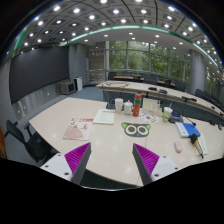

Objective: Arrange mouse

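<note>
Looking down our gripper point(116, 160) at a big pale table point(110, 140) in an office-type room, we've got both fingers spread wide with nothing between them, just bare tabletop. The magenta pads point(76, 157) sit well apart, one on each inner face.

The mouse is tricky. Over on the right side of the table, beyond the right finger, there's a small rounded pale thing point(180, 146) near the edge that could be the mouse, but honestly we can't tell for sure at this size. Nothing is close to the fingers.

Straight ahead, further out on the table, we see a black-and-white glasses-looking object point(137, 128), and just behind it a red bottle point(136, 108) standing upright with a couple of white cups point(119, 104) to its left. To the far left of those lies a pinkish paper point(77, 130) with a pale sheet point(104, 117) beside it. On the right there's a blue item point(189, 129) next to some white stuff we can't make out.

Dark chairs point(22, 138) sit at the left edge of the table, and more desks point(150, 85) run along the far windows.
</note>
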Demonstrator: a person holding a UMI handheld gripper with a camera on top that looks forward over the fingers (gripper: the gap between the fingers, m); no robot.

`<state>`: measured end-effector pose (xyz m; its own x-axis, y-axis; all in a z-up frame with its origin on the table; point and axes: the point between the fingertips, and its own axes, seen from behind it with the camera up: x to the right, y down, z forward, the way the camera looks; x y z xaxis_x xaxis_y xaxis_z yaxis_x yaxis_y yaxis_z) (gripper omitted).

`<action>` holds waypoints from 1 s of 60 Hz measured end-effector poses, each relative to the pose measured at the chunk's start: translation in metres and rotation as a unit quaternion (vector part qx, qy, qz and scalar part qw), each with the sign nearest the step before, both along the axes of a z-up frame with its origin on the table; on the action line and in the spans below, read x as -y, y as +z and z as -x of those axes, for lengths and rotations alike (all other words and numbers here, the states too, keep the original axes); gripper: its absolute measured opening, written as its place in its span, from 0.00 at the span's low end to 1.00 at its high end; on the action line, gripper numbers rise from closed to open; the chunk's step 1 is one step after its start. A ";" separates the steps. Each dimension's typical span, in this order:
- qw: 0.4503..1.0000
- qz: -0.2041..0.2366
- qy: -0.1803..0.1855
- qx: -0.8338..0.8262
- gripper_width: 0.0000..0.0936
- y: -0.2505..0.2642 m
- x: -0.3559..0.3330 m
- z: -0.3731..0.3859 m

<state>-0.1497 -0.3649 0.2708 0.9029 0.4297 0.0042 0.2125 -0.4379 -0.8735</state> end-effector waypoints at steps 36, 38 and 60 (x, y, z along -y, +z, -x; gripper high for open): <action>0.989 0.061 -0.123 0.059 0.91 -0.197 -0.104 -0.266; 0.988 0.057 -0.128 0.059 0.91 -0.204 -0.119 -0.281; 0.987 0.046 -0.149 0.047 0.89 -0.252 -0.297 -0.378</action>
